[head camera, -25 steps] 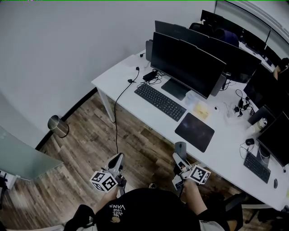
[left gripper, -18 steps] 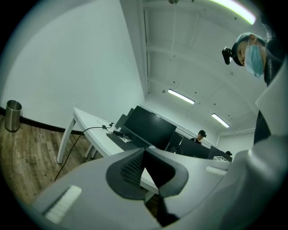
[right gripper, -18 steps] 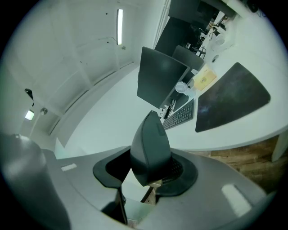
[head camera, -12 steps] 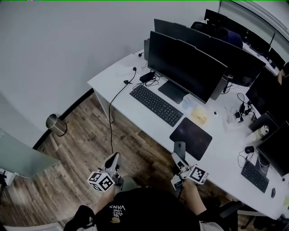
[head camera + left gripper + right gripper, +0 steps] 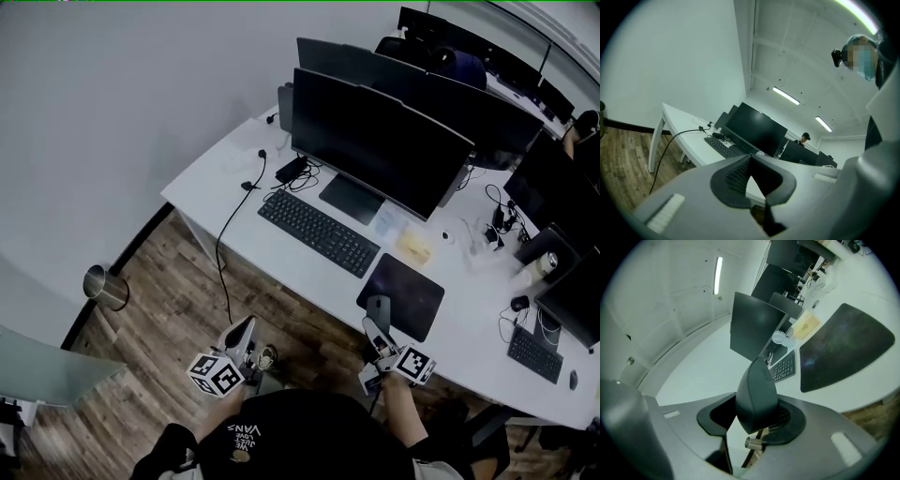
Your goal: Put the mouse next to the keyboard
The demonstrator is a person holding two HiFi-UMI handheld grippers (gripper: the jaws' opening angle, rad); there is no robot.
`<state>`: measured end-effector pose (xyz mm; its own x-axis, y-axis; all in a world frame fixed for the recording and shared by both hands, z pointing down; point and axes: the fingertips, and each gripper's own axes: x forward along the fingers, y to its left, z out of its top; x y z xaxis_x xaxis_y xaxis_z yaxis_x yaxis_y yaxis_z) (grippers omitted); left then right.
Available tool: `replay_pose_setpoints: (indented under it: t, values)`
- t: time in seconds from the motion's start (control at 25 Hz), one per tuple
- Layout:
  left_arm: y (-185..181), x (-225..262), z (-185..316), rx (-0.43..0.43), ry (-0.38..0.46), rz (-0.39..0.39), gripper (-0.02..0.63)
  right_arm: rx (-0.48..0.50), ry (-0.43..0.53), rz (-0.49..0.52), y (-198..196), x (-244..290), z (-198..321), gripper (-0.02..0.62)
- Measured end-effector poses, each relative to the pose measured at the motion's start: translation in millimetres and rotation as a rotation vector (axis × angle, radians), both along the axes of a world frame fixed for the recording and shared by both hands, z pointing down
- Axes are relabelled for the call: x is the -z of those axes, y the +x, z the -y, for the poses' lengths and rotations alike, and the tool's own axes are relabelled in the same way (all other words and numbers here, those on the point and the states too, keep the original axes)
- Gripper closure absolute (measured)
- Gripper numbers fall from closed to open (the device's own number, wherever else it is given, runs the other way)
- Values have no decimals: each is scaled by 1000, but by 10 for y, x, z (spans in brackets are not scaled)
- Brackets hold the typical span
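Carried forward to the desk (image 5: 211, 183) edge, the mouse (image 5: 378, 306) is gripped in the right gripper (image 5: 376, 322) beside the mouse pad (image 5: 405, 295), well short of the keyboard (image 5: 319, 232). The left gripper (image 5: 247, 326) is shown closed and empty.

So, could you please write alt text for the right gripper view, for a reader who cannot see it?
The right tool grips a dark mouse between its jaws, near the edge of a white desk. Beyond it on the desk lie a dark mouse pad and a black keyboard, with a monitor behind them.
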<state>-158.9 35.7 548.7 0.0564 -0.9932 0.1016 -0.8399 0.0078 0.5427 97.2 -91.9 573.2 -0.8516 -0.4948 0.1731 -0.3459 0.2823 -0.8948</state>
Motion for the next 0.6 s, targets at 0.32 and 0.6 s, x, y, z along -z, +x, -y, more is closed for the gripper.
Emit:
replay_pose_setpoints:
  t: [0.32, 0.6]
  values:
    - [-398, 35, 542, -187, 3, 3, 604, -113, 50, 38, -410, 59, 226, 420]
    - [-667, -9, 890, -330, -18, -3, 604, -229, 74, 23, -677, 21, 254, 420]
